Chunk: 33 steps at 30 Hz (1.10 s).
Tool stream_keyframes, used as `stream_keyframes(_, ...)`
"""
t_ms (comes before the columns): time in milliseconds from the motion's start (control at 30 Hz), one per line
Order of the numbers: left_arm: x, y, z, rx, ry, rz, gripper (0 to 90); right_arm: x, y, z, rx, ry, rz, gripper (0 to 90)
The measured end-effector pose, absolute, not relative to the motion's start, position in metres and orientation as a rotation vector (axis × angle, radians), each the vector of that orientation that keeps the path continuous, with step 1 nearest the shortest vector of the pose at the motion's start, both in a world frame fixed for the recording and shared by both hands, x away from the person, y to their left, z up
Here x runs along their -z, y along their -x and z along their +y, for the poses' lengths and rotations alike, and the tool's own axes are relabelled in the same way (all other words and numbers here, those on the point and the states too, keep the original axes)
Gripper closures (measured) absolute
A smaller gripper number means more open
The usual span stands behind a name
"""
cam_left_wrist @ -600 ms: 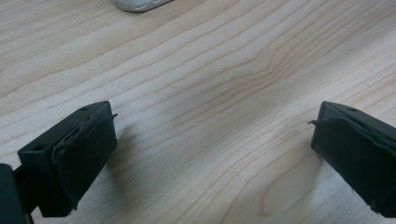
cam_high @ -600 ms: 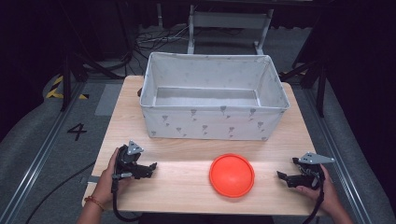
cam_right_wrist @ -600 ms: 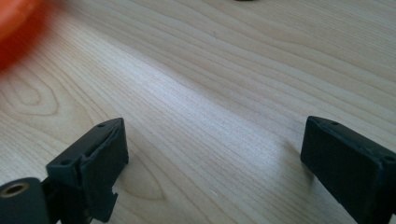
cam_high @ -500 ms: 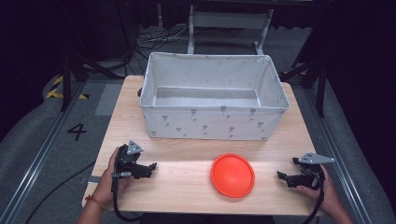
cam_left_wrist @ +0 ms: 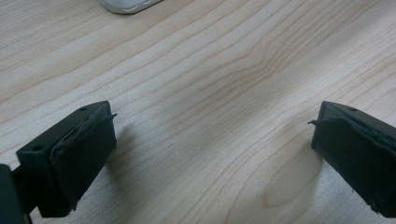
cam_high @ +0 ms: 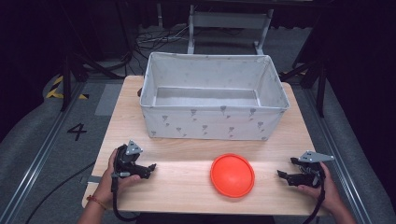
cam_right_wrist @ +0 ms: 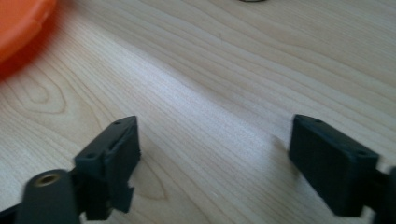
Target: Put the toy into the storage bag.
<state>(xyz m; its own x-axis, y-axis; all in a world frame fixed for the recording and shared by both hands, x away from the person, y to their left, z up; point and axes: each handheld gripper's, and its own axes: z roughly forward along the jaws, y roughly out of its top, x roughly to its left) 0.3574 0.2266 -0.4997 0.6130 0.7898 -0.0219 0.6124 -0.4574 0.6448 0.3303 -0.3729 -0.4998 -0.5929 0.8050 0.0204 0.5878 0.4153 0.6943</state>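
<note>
Down at the near edge, both sets of jaws gape wide w/ nothing between them, just bare wood grain. Left gripper [cam_high: 150, 168] sits low at the table's near-left corner, held in the left hand [cam_high: 109, 179], jaws pointing inward. Right gripper [cam_high: 283, 172] mirrors it at the near-right, right hand [cam_high: 327, 186] behind it, jaws aimed at the orange disc [cam_high: 232, 175]. Disc lies flat on the wooden table [cam_high: 187, 182] btwn the two grippers, nearer the right one, touching neither; its rim peeks into the right gripper view's top-left corner. Beyond it, mid-table, stands the grey fabric bin [cam_high: 212, 123], open-topped.
</note>
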Motion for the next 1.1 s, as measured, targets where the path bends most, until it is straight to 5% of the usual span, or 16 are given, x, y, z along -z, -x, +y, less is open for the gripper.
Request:
stream_keyframes(633, 0.500, -0.357, 0.227, -0.373, -2.221, 1.097, 0.2, 0.454, -0.348, -0.309, -1.113, -0.977, 2.508, 23.4)
stream_keyframes(1100, 0.500, -0.358, 0.227, -0.373, -2.221, 1.095, 0.2, 0.475, -0.378, -0.249, -1.090, -0.907, 2.724, 19.9)
